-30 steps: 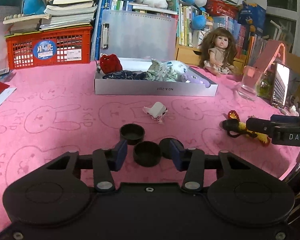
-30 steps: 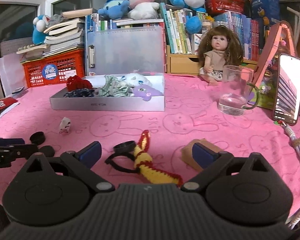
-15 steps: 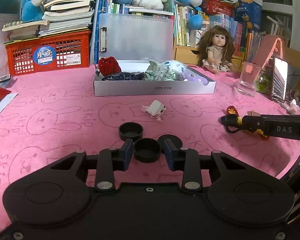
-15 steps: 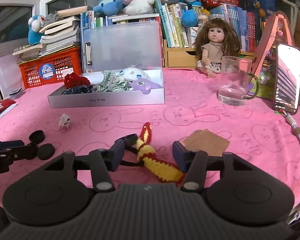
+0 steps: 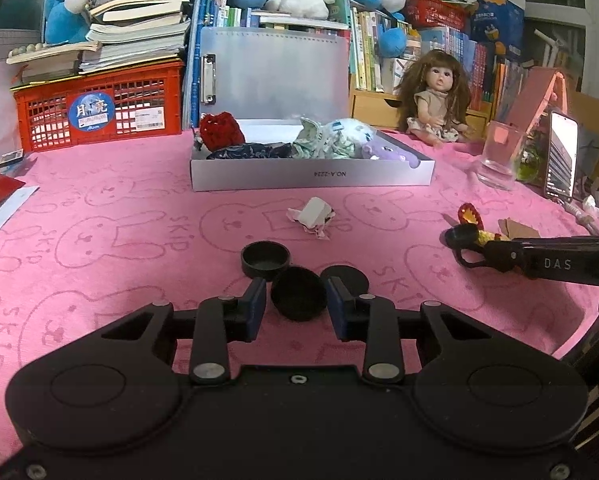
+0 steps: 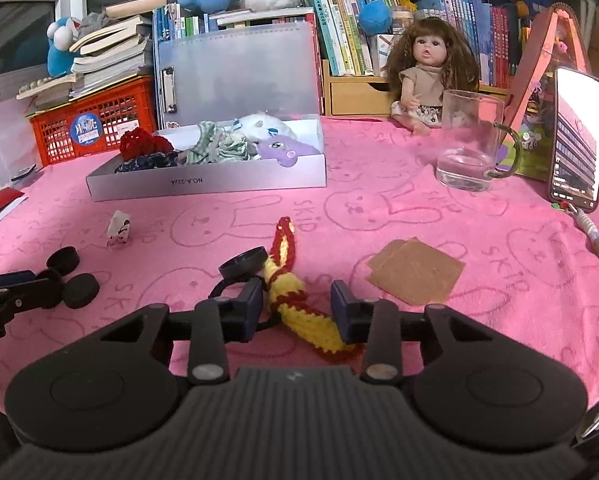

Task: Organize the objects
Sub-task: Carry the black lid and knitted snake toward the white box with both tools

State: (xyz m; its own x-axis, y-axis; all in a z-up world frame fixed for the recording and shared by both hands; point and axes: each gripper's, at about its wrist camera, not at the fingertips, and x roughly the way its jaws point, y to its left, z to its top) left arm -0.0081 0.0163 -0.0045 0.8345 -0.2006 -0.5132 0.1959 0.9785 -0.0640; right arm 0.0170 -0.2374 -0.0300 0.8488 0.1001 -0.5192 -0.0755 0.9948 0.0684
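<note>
Now both grippers have narrowed from the wide spread of a second ago. On the left, the left gripper (image 5: pixel 297 306) has its pads drawn in around the nearest black cap (image 5: pixel 298 293), almost touching it though not clearly clamped; two more caps (image 5: pixel 265 259) sit just beyond on the pink cloth (image 5: pixel 99 240). A crumpled wrapper (image 5: pixel 312 216) lies between them and the grey box (image 5: pixel 311 178) of soft toys. To the right, the right gripper (image 6: pixel 295 310) has closed in around the knitted snake (image 6: pixel 289 292), with a small gap still showing on the right side. Both grabs look close to done, so lifting toward the box probably comes next.
</note>
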